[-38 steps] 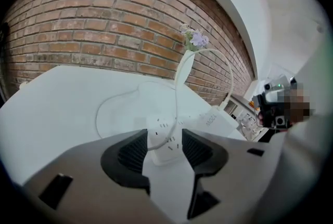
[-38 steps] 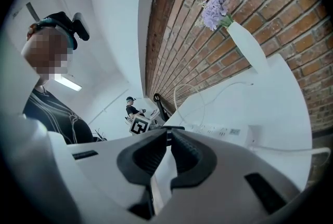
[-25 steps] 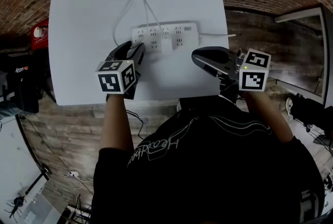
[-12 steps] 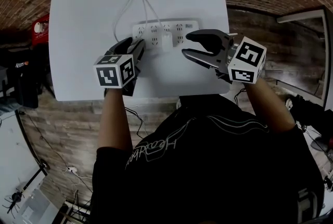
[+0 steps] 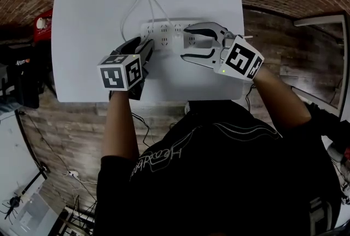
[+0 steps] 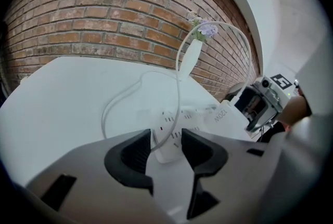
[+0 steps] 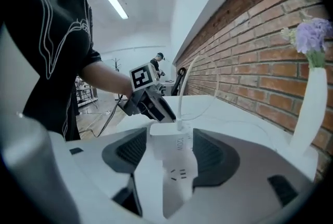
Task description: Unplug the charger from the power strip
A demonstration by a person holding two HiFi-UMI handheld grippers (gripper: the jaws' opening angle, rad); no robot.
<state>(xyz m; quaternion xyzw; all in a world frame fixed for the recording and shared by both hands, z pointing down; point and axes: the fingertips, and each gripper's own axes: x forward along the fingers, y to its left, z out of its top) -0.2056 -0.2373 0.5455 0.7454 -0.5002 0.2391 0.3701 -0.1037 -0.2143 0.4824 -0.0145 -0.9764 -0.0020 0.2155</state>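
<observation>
Charger [image 6: 225, 115] now sits inside right gripper [image 5: 188, 42] after its swing in, jaws just opened, not clamped. Left gripper [image 6: 166, 150] clamped on strip [image 5: 161, 29]; grab comes next.

On the table [image 5: 82, 38] lies the power strip [image 5: 159, 32], charger [image 5: 176, 42] plugged in its middle, vase [image 6: 188, 59] behind.

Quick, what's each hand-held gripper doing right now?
Left hand-held gripper: closed on the end of the power strip.
Right hand-held gripper: open, jaws have just been opening; the charger sits between them, ungripped.
</observation>
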